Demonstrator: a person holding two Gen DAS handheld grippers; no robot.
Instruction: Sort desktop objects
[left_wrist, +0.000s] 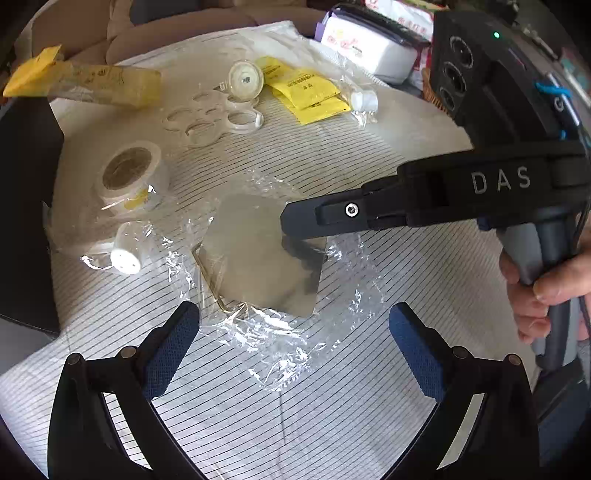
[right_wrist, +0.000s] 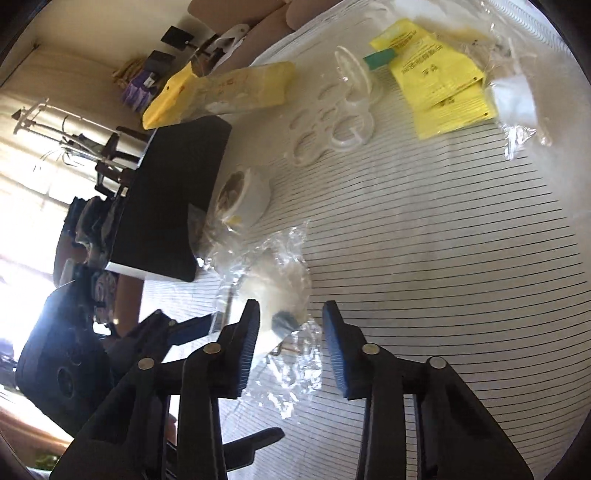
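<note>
Left wrist view: flat grey metal plate in crinkled clear wrap at centre on striped table, just ahead of wide-open left tool; right tool tip down on its right edge.

Right wrist view: wrap between right tool's narrowed, not-yet-pressing pads.

Our left gripper points steeply down at the bench, its blue-padded jaws spread wide with nothing pressed between them. Our right gripper reaches in from the right edge of the bench, angled down, its jaws partly closed with a gap between the pads. Our right hand wraps its fingers around that gripper's grey handle.
</note>
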